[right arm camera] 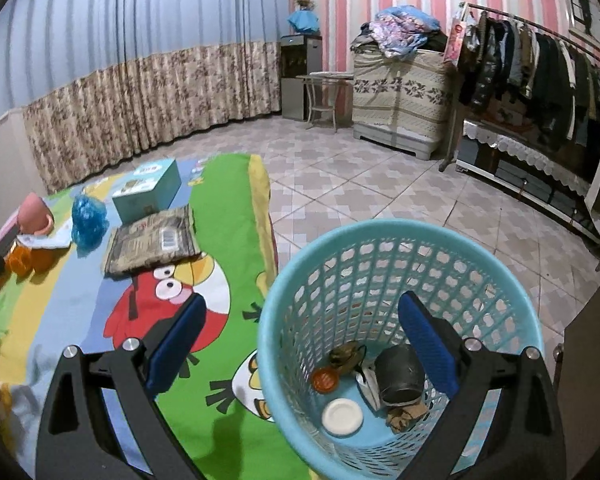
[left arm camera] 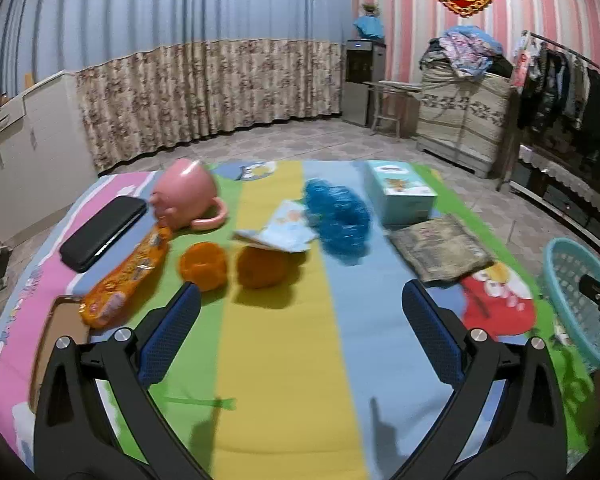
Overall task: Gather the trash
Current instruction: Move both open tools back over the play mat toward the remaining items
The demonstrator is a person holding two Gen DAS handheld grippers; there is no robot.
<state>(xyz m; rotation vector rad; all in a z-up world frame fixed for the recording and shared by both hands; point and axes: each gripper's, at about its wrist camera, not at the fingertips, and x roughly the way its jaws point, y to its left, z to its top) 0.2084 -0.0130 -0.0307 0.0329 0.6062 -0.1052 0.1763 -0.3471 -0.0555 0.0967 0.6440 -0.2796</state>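
Your left gripper [left arm camera: 300,340] hangs over the bench [left arm camera: 276,340], jaws spread wide with nothing between them, facing straight down the yellow stripe of the cloth. Your right gripper [right arm camera: 300,344] is above the bin [right arm camera: 384,232], jaws equally wide and empty. One blue pad sits over the bin's mouth, the other over the cloth, so it straddles the near rim.

The bin stands off the bench's right edge, close enough to drop things in without a long carry. It already holds a white lid [right arm camera: 342,416], a small orange cap [right arm camera: 325,379], a dark cup [right arm camera: 400,376] and some crumpled brown scraps, so collecting looks well under way.

What is left lies in a loose row across the bench. The snack bag [left arm camera: 126,280] lies flat at the left, its long axis running from the near left edge up toward the pink mug [left arm camera: 186,196], which is tipped on its side. Two orange lumps [left arm camera: 232,266], likely peel, sit just left of centre; the view is too blurred to be sure. A crumpled pale wrapper [left arm camera: 280,230] rests against the farther lump, with a blue plastic wad [left arm camera: 338,220] just beside it. The flat brown packet [left arm camera: 440,250] lies nearest the bin, its long axis angled toward the right edge, one corner touching the teal box [left arm camera: 404,192].

My read: the peel sits almost dead ahead of your left jaws, so that is the natural next reach. The black case [left arm camera: 104,232] and the box look like keepers.
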